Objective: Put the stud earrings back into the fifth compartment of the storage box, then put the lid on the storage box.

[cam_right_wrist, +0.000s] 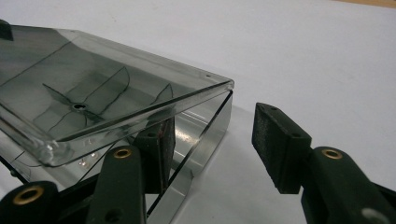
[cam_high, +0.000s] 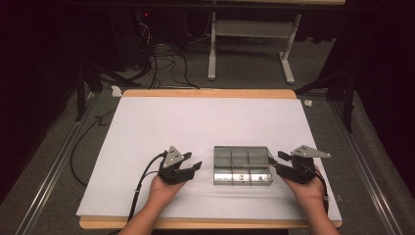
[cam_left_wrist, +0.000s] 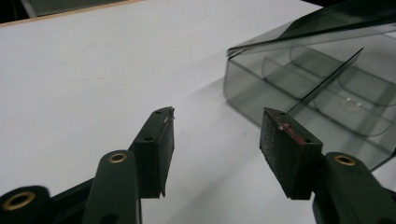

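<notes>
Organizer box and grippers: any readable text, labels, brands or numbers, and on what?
None readable.
Clear compartment box: no print or label on lid or walls in any view.
Left gripper and right gripper: black pads and brass screws, no markings.
White table cover: blank.

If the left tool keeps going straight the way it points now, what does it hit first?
Most likely the smoky clear plastic compartment box: the left tool is open with nothing between its pads, and the box's near corner lies ahead, slightly off to one side. Depth is hard to judge, so it might just graze it.
</notes>
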The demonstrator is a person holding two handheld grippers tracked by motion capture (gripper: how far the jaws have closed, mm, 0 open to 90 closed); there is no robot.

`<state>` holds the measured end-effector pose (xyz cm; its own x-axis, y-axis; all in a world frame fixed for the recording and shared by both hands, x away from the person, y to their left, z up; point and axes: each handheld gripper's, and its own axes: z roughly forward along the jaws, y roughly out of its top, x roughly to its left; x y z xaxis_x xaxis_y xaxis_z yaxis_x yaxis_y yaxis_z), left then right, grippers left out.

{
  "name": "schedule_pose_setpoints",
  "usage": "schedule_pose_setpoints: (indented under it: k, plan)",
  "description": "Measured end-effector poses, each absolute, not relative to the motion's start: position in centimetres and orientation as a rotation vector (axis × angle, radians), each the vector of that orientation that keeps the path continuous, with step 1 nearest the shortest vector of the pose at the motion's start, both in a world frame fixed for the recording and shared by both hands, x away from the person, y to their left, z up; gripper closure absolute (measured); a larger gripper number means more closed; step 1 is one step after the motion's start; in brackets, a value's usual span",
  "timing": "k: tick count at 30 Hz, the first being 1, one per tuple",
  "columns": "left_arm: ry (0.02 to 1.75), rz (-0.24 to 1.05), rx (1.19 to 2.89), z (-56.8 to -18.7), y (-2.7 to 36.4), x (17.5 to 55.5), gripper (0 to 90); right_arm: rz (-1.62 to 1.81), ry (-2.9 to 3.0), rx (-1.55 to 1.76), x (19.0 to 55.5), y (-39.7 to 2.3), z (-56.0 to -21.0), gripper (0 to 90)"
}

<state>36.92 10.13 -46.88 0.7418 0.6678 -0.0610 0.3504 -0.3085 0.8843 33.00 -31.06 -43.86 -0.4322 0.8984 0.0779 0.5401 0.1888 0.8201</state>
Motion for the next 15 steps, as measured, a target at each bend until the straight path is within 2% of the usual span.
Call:
schedule_pose_setpoints:
  k: [8,15]
  plan:
    - [0.88,0.453,1.895,-47.3,14.3,37.4,44.6,1.132,2.044,1.347,32.5,-31.2,-44.1,50.1]
    - [0.919,0.446,1.885,-47.6,15.6,37.5,44.5,1.131,2.036,1.357,32.0,-31.4,-44.5,50.3]
